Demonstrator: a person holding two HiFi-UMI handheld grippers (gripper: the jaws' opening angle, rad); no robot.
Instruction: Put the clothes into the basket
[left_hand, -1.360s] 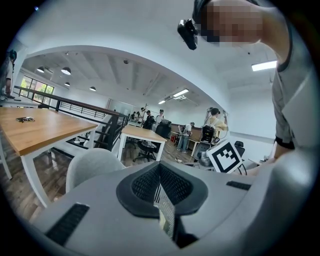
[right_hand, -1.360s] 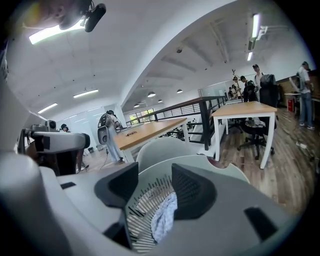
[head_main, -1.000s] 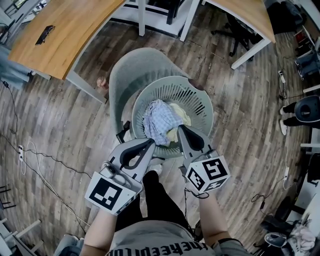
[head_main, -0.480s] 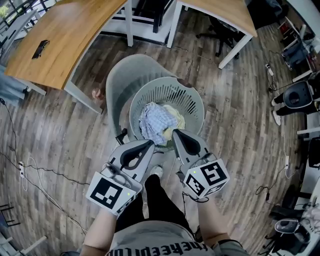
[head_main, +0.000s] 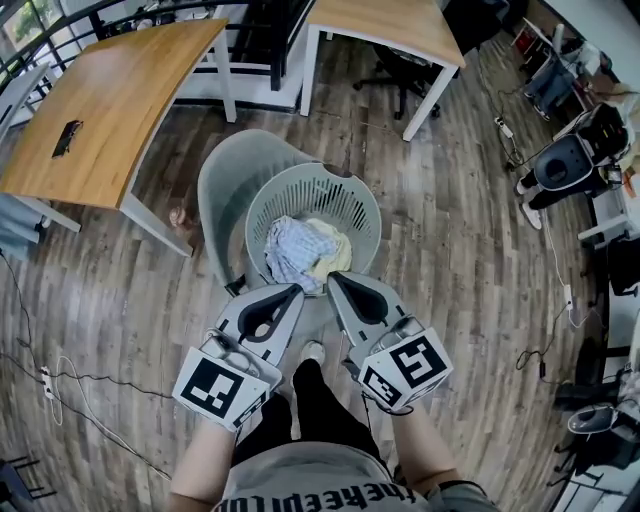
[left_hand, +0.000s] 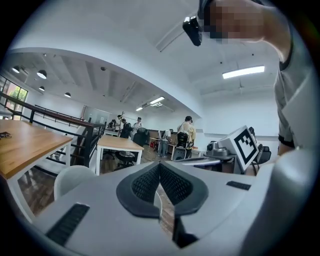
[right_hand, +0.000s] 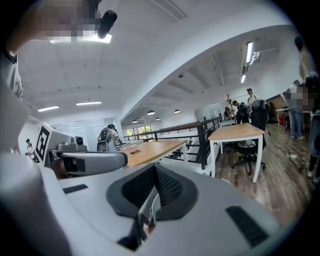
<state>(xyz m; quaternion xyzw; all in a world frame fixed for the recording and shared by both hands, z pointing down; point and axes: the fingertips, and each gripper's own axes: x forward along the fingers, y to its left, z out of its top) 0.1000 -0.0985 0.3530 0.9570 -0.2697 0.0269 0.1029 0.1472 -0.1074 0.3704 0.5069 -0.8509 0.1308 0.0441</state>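
A round grey basket stands on a grey chair in the head view. Inside it lie a blue checked cloth and a pale yellow cloth. My left gripper hangs just short of the basket's near rim, jaws shut and empty. The right gripper is beside it, its tip over the near rim close to the yellow cloth, also shut. In the left gripper view the left gripper has its pads meeting with nothing between them. The right gripper shows the same in its own view.
A curved wooden desk stands to the left and a second desk at the back, with an office chair under it. Cables trail over the wooden floor at left. Equipment crowds the right side.
Both grippers have risen and drawn back from the clothes toward the near rim. The right tip, earlier against the pile, is now off it. The clothes stay in the basket.
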